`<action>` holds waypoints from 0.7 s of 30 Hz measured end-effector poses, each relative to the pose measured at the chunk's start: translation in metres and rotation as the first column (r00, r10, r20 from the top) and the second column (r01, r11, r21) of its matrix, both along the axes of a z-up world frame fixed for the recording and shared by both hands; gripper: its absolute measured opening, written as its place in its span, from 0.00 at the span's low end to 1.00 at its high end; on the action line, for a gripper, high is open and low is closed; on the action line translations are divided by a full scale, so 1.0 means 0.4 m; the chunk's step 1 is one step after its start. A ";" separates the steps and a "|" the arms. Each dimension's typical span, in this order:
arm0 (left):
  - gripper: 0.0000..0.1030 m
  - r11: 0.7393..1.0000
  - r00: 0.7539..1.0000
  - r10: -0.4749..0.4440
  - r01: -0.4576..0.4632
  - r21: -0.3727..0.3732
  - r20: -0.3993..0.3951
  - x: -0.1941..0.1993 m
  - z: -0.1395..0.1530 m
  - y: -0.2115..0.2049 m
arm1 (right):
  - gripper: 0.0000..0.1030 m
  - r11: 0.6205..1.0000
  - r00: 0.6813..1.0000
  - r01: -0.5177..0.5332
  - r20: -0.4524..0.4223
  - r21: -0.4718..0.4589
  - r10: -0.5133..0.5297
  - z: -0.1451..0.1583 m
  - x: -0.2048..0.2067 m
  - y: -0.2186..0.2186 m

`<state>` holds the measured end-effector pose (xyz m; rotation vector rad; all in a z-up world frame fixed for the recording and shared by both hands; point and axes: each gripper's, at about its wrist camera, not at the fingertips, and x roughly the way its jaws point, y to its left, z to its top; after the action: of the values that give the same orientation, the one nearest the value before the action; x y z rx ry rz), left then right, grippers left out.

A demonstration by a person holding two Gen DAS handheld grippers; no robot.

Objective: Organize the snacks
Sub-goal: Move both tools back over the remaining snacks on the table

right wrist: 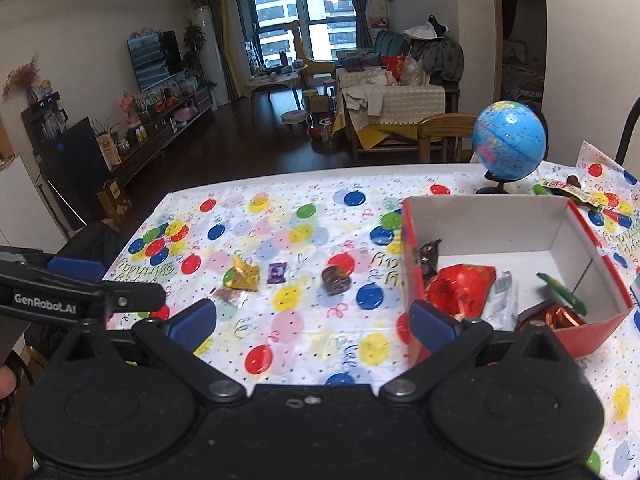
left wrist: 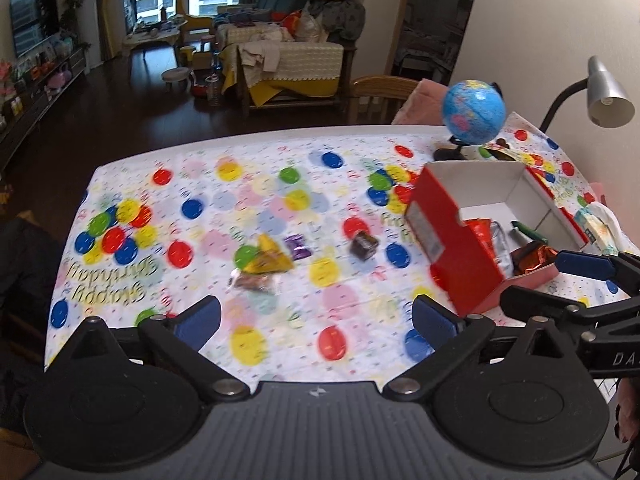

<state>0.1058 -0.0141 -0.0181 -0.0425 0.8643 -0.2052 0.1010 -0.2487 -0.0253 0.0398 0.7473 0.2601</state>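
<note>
A red cardboard box (right wrist: 480, 216) with a white inside stands on the right of the balloon-print tablecloth (right wrist: 312, 340). It holds a red packet (right wrist: 460, 288), a dark wrapper (right wrist: 430, 258), a green stick (right wrist: 560, 292) and foil sweets. Loose on the cloth to its left lie a gold packet (left wrist: 270, 258), a purple candy (left wrist: 298, 246), a brown round snack (left wrist: 363, 245) and a clear-wrapped snack (left wrist: 254, 282). My left gripper (left wrist: 318, 316) hovers open and empty in front of these. My right gripper (right wrist: 314, 320) is open and empty beside the box's near left corner.
A small blue globe (right wrist: 508, 144) stands behind the box, with a green-wrapped snack (right wrist: 568, 190) next to it. A desk lamp (left wrist: 608, 96) leans over the far right corner. A tissue pack (left wrist: 600, 228) lies right of the box. A wooden chair (right wrist: 444, 132) sits at the far edge.
</note>
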 end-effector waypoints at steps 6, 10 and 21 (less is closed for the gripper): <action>0.99 0.999 0.999 0.039 -0.039 -0.005 -0.021 0.005 -0.027 0.060 | 1.00 1.000 1.000 0.003 -0.012 -0.017 -0.003 -0.019 0.000 0.045; 0.99 0.998 0.998 0.058 -0.058 -0.004 -0.029 0.030 -0.045 0.076 | 1.00 0.999 1.000 0.004 -0.022 -0.038 -0.005 -0.035 0.020 0.058; 0.99 0.986 0.980 0.167 -0.164 0.037 -0.111 0.142 -0.150 0.074 | 0.99 0.998 0.995 -0.041 -0.088 -0.038 0.037 -0.123 0.172 0.054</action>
<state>0.1628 0.0154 -0.0779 -0.1001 0.9725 -0.0348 0.1696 -0.2272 -0.0743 -0.0010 0.8402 0.2822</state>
